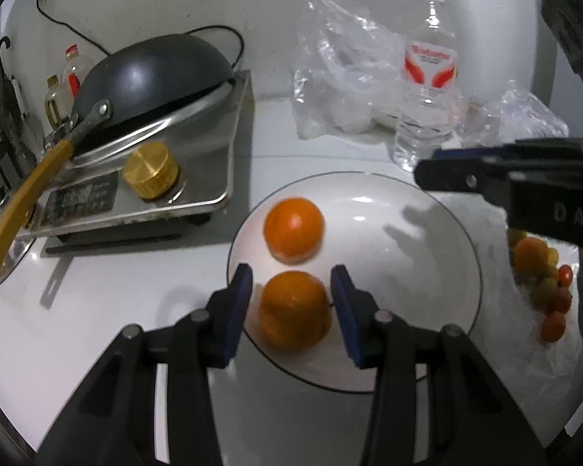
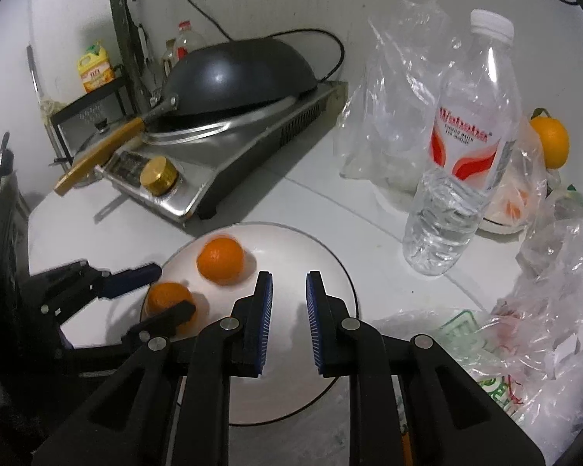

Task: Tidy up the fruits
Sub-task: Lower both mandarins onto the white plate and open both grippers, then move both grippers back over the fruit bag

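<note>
Two oranges lie on the white plate, the one dish on the desk. In the left wrist view the far orange sits at 12 o'clock of the near orange, a small gap between them. A stove stands at the plate's 10 o'clock with a dark wok upside down on it and a gold knob at its front. A clear bottle, part full of water and capped white, stands at the plate's 2 o'clock; its red and white label seems to read "Wahaha", the smaller print too blurred to read. Crumpled clear bags lie behind it. At the plate's 3 o'clock in the left wrist view, small tomatoes, red and yellowish, lie on plastic. Another orange fruit rests at 3 o'clock of the bottle.

The left hand-held gripper has its jaws spread on either side of the near orange, a little gap on the left; whether the right pad touches, I cannot tell. The right hand-held gripper hangs over the plate's bare middle, jaws parted and holding nothing; its body bears the letters "DAS".
</note>
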{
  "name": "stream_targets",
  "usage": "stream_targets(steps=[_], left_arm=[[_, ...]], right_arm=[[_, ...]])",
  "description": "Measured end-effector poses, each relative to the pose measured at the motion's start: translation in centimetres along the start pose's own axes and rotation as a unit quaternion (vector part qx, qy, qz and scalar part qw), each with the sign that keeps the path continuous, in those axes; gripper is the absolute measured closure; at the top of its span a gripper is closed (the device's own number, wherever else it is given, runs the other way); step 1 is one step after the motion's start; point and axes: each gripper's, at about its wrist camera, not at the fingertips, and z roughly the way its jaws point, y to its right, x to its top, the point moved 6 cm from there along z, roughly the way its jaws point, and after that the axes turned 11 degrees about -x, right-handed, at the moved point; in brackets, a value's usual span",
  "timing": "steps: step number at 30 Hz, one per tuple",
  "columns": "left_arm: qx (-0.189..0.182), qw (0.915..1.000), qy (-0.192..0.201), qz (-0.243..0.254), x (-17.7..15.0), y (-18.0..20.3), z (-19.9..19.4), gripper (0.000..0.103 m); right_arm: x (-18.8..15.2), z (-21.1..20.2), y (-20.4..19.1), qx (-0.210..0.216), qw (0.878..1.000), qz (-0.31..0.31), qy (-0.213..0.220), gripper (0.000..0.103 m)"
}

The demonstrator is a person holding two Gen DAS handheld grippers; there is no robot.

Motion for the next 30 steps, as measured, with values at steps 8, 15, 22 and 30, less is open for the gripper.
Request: stream_targets(steps=[8,15,22,30], left_arm=[[0.007,0.9999,0.003,-0.007,0.2,-0.3,0.1,0.056],[0.007,0.9995,0.029,-0.005,1.2,1.0,-1.7,0.049],[0.012,0.998,0.061,-0.005,1.6,2.4,-4.3,0.043],[-0.011,0.9959,0.087,0.025,2.1,6.7,-7.0,0.043]], right_arm=[[-1.4,-1.5,1.5,-0.021,1.0,-0.003,-0.003,0.083],[-2.8,-4.4,4.0,-0.044,0.999,0.012,0.009,0.083],[-4.7,-7.0,6.1,-0.058,0.998,0.025,0.017,0.083],[-6.7,-9.7,8.3,-0.073,0.996,0.042,0.028,0.083]])
